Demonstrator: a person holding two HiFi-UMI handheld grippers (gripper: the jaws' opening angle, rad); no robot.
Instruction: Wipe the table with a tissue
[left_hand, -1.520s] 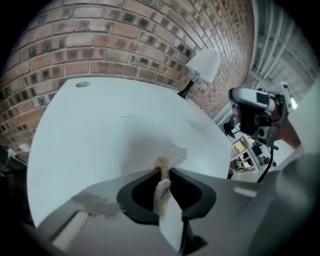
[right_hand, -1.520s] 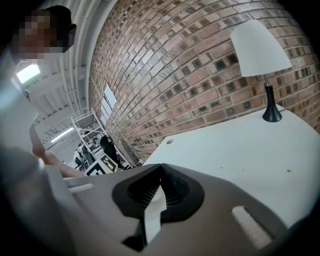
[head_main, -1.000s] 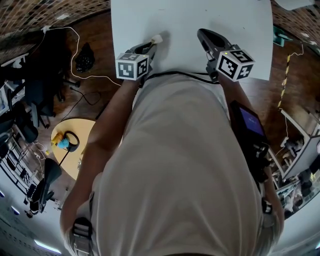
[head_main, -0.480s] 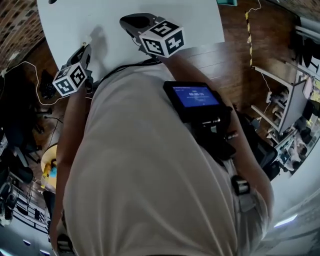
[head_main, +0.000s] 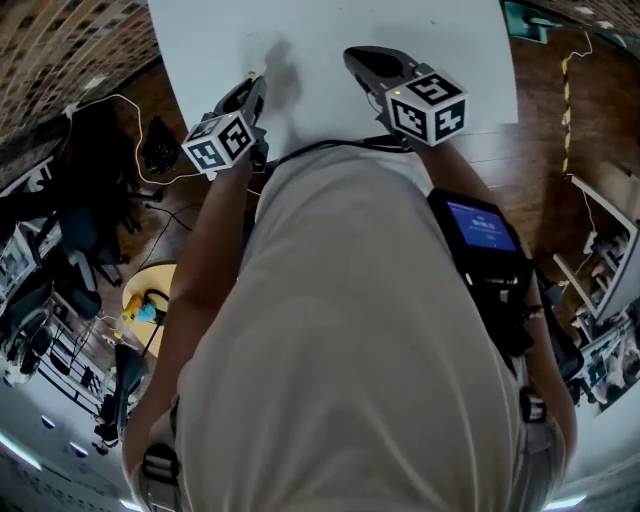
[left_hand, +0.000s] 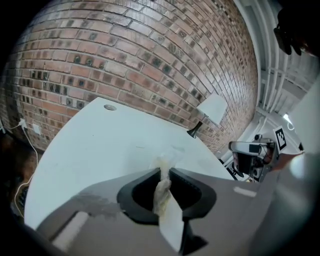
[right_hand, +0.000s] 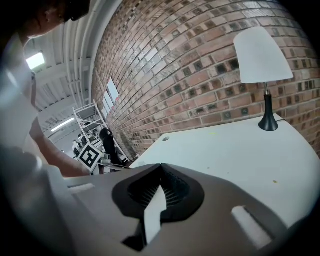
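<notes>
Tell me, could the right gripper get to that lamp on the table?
Probably yes: the right gripper points across the white table towards the lamp, and nothing stands between them. Its jaws are shut and empty, so they would need to open first.

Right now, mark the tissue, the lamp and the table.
tissue (left_hand: 161, 192), left gripper view, wad pinched between the jaws.
lamp (right_hand: 261, 55), right gripper view, white shade.
table (head_main: 450, 40), head view, bare white top.

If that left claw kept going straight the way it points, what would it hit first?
Probably the white table top: the left claw, pinching a tissue, angles down toward its bare surface.
</notes>
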